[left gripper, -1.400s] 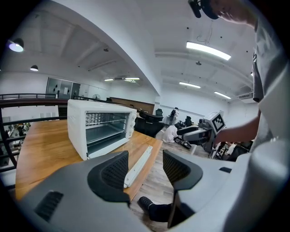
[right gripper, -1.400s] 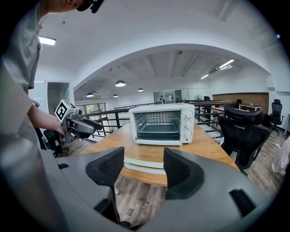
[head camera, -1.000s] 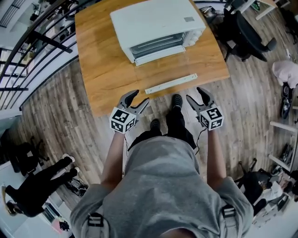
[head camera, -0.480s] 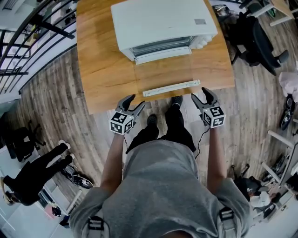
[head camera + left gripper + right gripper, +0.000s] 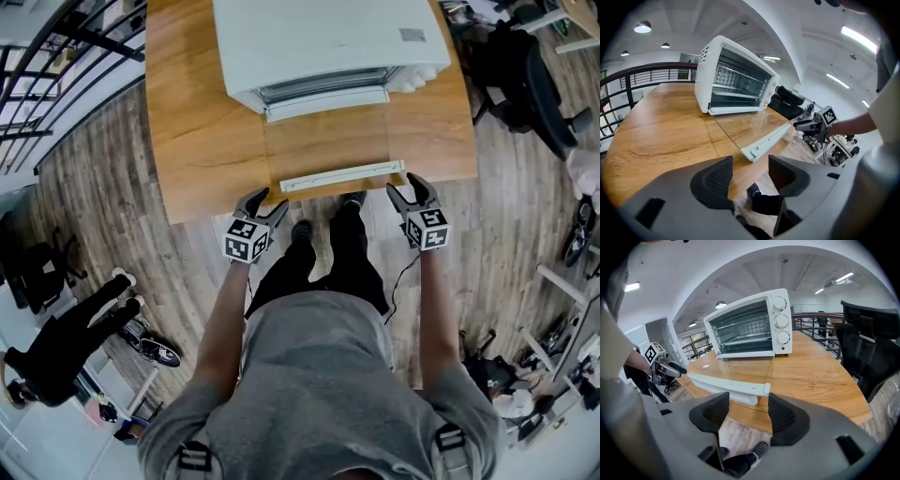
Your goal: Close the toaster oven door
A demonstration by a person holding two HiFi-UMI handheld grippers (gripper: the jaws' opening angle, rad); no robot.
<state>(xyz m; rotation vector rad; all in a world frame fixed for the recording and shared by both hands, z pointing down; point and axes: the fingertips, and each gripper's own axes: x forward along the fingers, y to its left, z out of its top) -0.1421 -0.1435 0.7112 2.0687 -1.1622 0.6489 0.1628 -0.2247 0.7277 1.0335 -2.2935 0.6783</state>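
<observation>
Finding: the toaster oven (image 5: 328, 42) stands at the far side of the table (image 5: 197, 141), at 12 o'clock from the person. Its door (image 5: 328, 141) is fully down. The glass lies flat on the table top and reaches toward the near edge.

The door handle (image 5: 342, 175), a pale bar, is the part nearest the person. Its long axis runs roughly 9 to 3 o'clock in the head view, close to parallel with the near table edge.

Left hand-held gripper (image 5: 269, 200): jaws apart at a wide setting, nothing between the pads. It sits just off the table edge, with the handle's left end at about 1 o'clock from it and apart from the jaws.

Right hand-held gripper (image 5: 406, 187): jaws also wide, having just narrowed a little, and empty. The handle's right end lies at about 12 o'clock, just beside the fingertips, but no contact shows.

Assessment: the two grippers bracket the bar, one at each end, and the right looks marginally nearer. The hinge is at the oven's lower front, so the closing move appears to call for getting under or onto the bar and swinging it up and away toward 12 o'clock. The door is not yet raised.
</observation>
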